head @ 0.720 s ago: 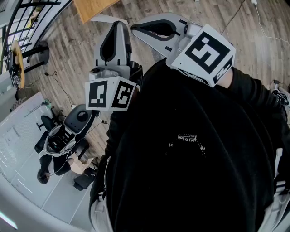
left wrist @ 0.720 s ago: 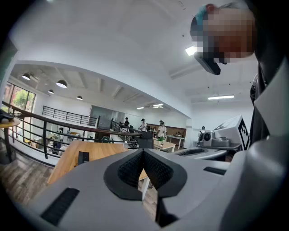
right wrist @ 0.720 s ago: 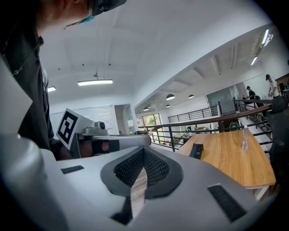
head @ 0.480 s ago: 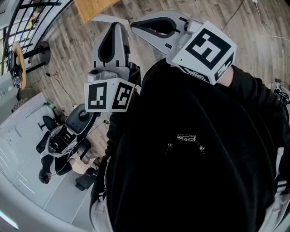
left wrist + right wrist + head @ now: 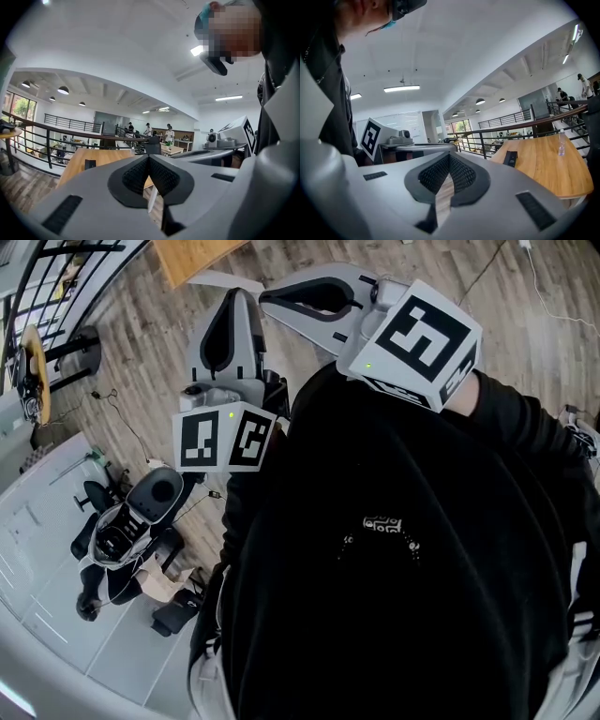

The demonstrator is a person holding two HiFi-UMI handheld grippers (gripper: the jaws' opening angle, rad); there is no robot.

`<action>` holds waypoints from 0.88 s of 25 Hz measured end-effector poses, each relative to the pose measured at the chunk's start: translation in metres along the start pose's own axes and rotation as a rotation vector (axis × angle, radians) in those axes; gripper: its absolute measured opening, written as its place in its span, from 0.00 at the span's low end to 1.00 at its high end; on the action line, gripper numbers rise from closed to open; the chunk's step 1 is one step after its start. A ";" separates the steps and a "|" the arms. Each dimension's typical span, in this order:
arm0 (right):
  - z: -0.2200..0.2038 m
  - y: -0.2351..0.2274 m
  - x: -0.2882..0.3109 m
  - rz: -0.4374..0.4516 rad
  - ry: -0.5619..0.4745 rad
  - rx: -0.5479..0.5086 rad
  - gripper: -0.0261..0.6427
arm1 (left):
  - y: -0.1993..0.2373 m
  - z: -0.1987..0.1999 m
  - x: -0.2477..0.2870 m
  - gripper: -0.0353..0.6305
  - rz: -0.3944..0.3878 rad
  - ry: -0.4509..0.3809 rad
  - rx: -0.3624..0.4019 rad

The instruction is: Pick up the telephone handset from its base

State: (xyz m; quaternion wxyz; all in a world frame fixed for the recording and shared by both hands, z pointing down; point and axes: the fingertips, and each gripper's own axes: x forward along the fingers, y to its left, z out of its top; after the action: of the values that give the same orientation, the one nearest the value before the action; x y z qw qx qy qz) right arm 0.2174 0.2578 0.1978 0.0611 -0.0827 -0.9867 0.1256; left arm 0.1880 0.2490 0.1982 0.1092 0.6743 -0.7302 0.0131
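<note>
No telephone or handset shows in any view. Both grippers are held up in front of the person's black-clothed chest, pointing roughly level. My left gripper (image 5: 240, 291) (image 5: 149, 158) is shut, its black ribbed pads pressed together with nothing between them. My right gripper (image 5: 266, 298) (image 5: 449, 156) is shut too and holds nothing. The two sit side by side, tips close together, and each shows in the other's view: the right gripper (image 5: 225, 140) and the left gripper (image 5: 393, 138).
A wooden table (image 5: 187, 259) (image 5: 79, 161) (image 5: 543, 161) stands ahead with a small black flat object (image 5: 90, 164) (image 5: 510, 158) and a clear bottle (image 5: 561, 143) on it. Black railings (image 5: 51, 140) lie beyond. A black office chair (image 5: 122, 531) stands on the level below. People stand far off.
The right gripper and its marker cube have edged slightly left and up in the head view. The left gripper has barely moved. Both stay shut.
</note>
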 end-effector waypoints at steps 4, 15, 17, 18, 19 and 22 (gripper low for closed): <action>0.002 -0.002 0.003 0.012 -0.004 -0.002 0.06 | -0.004 0.001 0.005 0.06 -0.011 -0.001 0.008; -0.003 -0.043 -0.037 0.019 -0.031 0.026 0.06 | -0.039 -0.007 0.049 0.06 -0.011 0.011 0.036; -0.002 -0.044 -0.039 0.017 -0.034 0.033 0.06 | -0.041 -0.006 0.051 0.06 -0.013 0.014 0.039; -0.002 -0.044 -0.040 0.016 -0.036 0.035 0.06 | -0.042 -0.006 0.050 0.06 -0.013 0.014 0.039; -0.003 -0.043 -0.041 0.016 -0.038 0.036 0.06 | -0.043 -0.007 0.050 0.06 -0.012 0.015 0.038; -0.004 -0.040 -0.042 0.024 -0.035 0.049 0.06 | -0.044 -0.008 0.047 0.06 -0.006 0.028 0.036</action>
State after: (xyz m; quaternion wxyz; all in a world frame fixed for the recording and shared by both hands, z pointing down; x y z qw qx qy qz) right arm 0.2529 0.2127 0.2082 0.0441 -0.0909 -0.9832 0.1518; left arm 0.2292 0.2002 0.2088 0.1070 0.6782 -0.7262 0.0354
